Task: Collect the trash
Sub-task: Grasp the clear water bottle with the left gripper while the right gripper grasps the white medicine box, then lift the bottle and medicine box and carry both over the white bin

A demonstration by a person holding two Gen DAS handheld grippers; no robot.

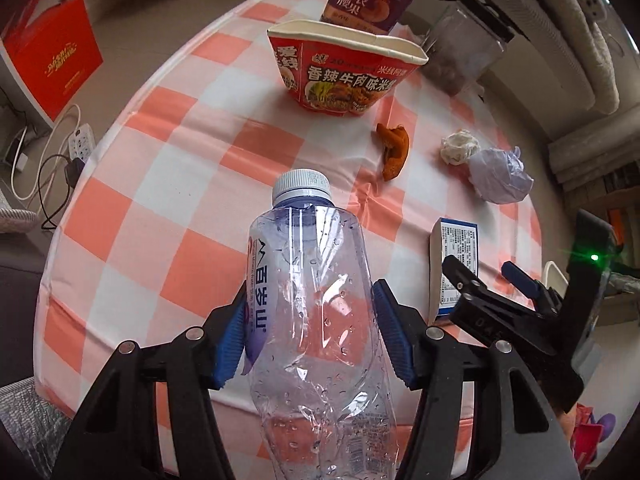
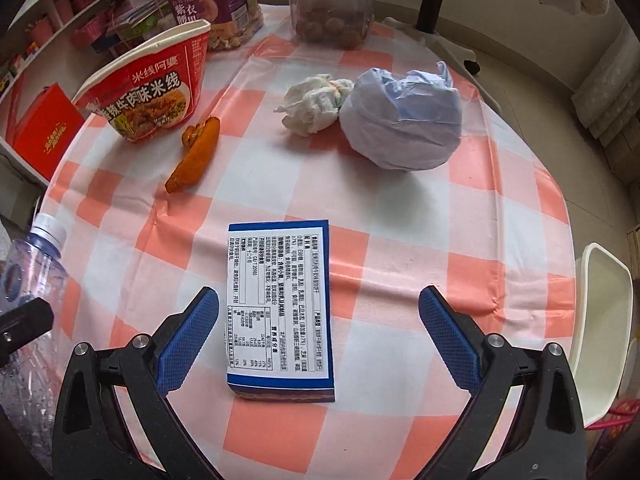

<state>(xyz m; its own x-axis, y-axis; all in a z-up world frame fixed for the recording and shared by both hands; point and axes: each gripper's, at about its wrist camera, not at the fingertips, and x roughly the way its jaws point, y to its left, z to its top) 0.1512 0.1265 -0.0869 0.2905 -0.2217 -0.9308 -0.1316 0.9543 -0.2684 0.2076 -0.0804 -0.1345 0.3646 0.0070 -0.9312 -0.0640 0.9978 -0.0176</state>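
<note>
Two tongs checked: my left gripper (image 1: 310, 330) clamps the bottle (image 1: 316, 320) above the table (image 1: 168, 184) edge; my right gripper (image 2: 320, 340) gapes, straddling the box (image 2: 278, 308) untouched.

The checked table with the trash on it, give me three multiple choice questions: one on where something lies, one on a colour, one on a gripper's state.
1. Where does the blue-and-white printed carton lie?
A. between the right gripper's open fingers
B. inside the red noodle bowl
C. on the floor

2. What colour is the crushed clear plastic bottle's cap?
A. red
B. white
C. green

3. What is the left gripper doing?
A. hanging over bare cloth
B. gripping the orange peel
C. closed on the bottle

Answers: 1 A, the carton lies flat on the cloth with a gap to each pad. 2 B, the ribbed cap shows white. 3 C, both blue pads press the bottle's sides.
</note>
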